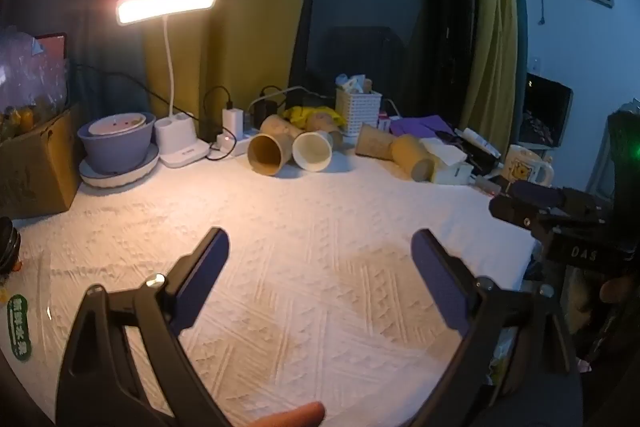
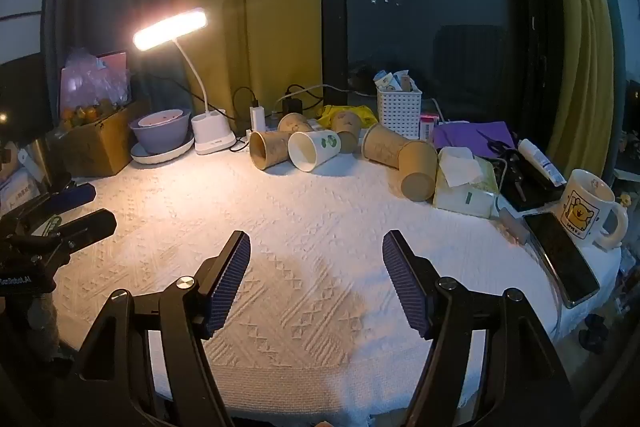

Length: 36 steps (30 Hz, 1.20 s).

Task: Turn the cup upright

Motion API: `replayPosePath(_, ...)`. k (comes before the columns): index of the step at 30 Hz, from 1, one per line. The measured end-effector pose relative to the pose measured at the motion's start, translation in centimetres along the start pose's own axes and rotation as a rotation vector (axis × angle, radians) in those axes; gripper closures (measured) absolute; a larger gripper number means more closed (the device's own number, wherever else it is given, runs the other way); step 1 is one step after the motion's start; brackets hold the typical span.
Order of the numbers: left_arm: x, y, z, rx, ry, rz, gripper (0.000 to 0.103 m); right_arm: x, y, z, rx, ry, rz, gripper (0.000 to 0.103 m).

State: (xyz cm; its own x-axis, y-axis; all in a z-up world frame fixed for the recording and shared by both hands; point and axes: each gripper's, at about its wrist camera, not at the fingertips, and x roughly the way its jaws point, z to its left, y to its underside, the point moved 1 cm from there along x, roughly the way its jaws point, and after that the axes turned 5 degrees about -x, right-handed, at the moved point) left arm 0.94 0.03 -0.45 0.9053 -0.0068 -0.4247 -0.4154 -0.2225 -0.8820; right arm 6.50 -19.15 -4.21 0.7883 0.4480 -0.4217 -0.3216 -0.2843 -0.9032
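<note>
Several paper cups lie on their sides at the back of the white cloth-covered table (image 2: 320, 227). A brown cup (image 2: 268, 149) (image 1: 268, 151) lies mouth toward me beside a white cup (image 2: 314, 150) (image 1: 313, 150). More brown cups lie to the right (image 2: 418, 167) (image 1: 412, 157). My left gripper (image 1: 320, 247) is open and empty above the cloth, well short of the cups. My right gripper (image 2: 316, 251) is open and empty, also short of the cups. The right gripper shows at the right edge of the left wrist view (image 1: 520, 203), and the left gripper at the left edge of the right wrist view (image 2: 80, 211).
A lit desk lamp (image 2: 172, 27) stands at the back left by a purple bowl (image 2: 160, 131) on a plate and a cardboard box (image 2: 96, 147). A white basket (image 2: 399, 115), tissue pack (image 2: 464, 187), phone (image 2: 560, 259) and bear mug (image 2: 588, 211) crowd the right side.
</note>
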Motion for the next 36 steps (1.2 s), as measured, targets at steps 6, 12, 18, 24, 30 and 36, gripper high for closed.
replayPosePath(6,0.01,-0.12,-0.15,0.005,0.0,-0.001,0.009,-0.33,-0.23,-0.06,0.004,-0.003,0.009,0.031)
replayPosePath(12,0.35,0.0,-0.45,0.007,0.005,0.0,0.009,-0.69,-0.34,0.2,0.005,0.002,0.001,0.031)
replayPosePath(18,0.39,0.17,-0.78,0.013,0.012,0.004,0.009,-0.6,-0.06,-0.15,0.005,0.002,-0.008,0.031)
replayPosePath(24,0.44,0.26,-0.71,0.01,0.014,0.006,0.009,-0.84,-0.06,-0.38,0.005,0.004,-0.009,0.031)
replayPosePath(30,0.53,0.17,-0.58,0.008,0.017,0.011,0.009,-0.92,0.09,-0.41,0.004,0.004,-0.01,0.031)
replayPosePath(36,0.61,0.12,-0.54,0.01,0.014,0.013,0.009,-0.93,0.09,-0.42,0.004,0.006,-0.008,0.031)
